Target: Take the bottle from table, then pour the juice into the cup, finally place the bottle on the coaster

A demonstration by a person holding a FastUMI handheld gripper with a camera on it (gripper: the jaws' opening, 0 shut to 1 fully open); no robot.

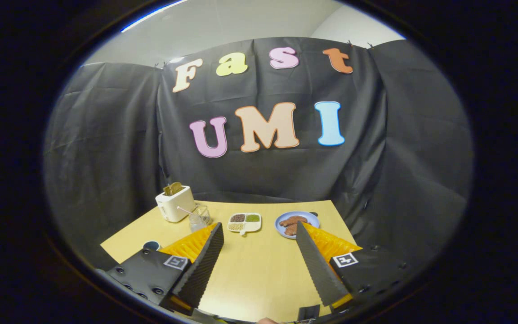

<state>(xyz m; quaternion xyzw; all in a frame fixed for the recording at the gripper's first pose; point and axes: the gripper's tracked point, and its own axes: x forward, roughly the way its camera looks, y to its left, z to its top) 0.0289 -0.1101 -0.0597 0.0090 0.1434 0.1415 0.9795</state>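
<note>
Two ribbed black fingers [259, 265] spread wide over bare wooden desk [259, 270], beyond them one clear glass cup [199, 218], one white toaster [175, 204], one four-part tray [244, 222], one round blue plate [297, 223]

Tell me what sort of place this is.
Likely a staged breakfast table in a recording booth: a toaster, a divided snack tray and a plate sit on it. The open gripper holds nothing.

Black cloth wall [106, 135] behind a pale wood table [259, 270]; grey ceiling [241, 22] above, light strip [151, 15] at its edge.
</note>
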